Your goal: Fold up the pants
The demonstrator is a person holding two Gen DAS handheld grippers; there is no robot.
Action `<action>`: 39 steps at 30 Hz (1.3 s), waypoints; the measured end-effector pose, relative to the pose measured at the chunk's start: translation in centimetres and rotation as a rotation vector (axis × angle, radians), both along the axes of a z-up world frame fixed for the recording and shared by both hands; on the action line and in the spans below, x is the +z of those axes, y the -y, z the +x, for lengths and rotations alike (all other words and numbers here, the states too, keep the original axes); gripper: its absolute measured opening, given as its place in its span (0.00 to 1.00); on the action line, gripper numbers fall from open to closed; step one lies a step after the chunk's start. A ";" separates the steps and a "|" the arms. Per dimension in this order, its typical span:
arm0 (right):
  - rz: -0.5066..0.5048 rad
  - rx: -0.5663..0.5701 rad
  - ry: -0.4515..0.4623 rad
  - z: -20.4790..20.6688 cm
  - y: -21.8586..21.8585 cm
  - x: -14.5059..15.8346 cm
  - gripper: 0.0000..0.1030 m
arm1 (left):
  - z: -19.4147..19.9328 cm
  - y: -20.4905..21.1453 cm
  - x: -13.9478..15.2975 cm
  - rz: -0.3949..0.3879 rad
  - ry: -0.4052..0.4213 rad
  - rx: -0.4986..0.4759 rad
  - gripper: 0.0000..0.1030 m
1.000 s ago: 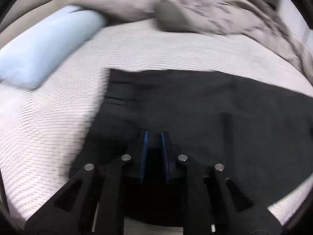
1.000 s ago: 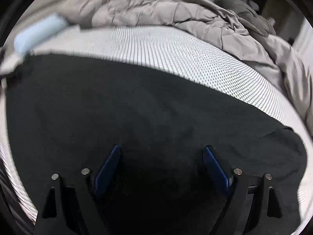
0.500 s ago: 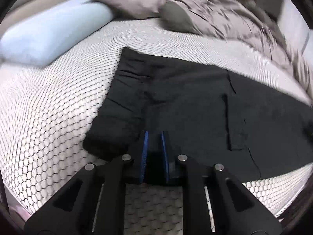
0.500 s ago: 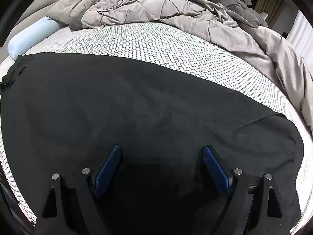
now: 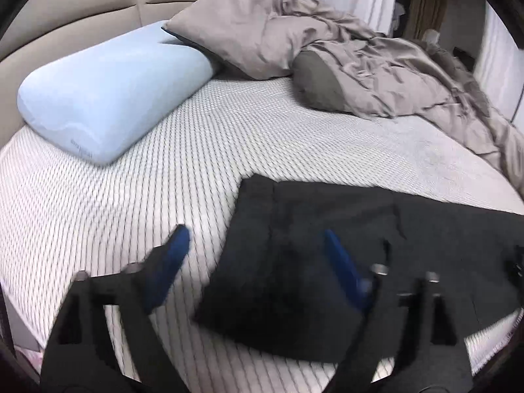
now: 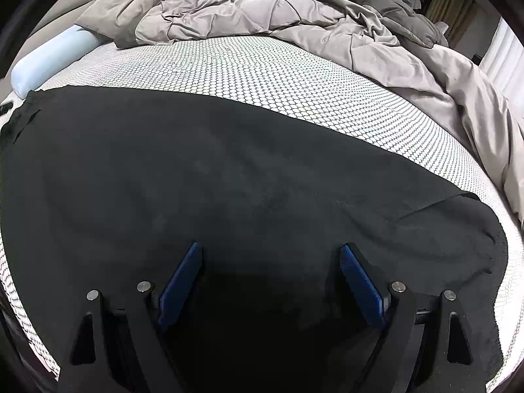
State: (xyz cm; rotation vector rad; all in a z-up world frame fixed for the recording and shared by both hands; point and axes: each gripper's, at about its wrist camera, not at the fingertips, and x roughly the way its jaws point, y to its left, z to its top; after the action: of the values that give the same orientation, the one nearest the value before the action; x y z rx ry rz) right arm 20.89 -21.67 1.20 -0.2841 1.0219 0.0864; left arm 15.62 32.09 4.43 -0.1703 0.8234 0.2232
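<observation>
Black pants (image 5: 327, 245) lie flat along the near edge of the bed, their waistband end at the left in the left wrist view. My left gripper (image 5: 255, 239) hovers above that waist corner; its jaws are opening, blurred, and nothing is between the blue pads. In the right wrist view the pants (image 6: 229, 170) fill the lower half, with the leg hems at the right. My right gripper (image 6: 268, 252) stands open just over the dark cloth, with nothing pinched.
A white honeycomb-patterned mattress (image 5: 98, 213) carries a light blue pillow (image 5: 108, 98) at the upper left. A rumpled taupe duvet (image 6: 294, 16) and pillows (image 5: 249, 32) are heaped along the far side and right. The bed's near edge runs just below the pants.
My left gripper was shut on the waist corner of the pants; it has let go, spread its jaws wide and lifted up and back. The right gripper has stayed where it was.
</observation>
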 end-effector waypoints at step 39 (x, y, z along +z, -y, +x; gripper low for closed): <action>0.237 0.198 -0.022 -3.6 -5.8 0.6 0.85 | -1.2 25.2 1.5 -0.051 0.060 -0.372 1.00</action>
State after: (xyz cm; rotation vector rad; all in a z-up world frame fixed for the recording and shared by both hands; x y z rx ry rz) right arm 17.25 -15.85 1.80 -0.1679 0.9929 0.3878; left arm 14.44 6.89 5.88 -0.0690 0.7862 -0.1524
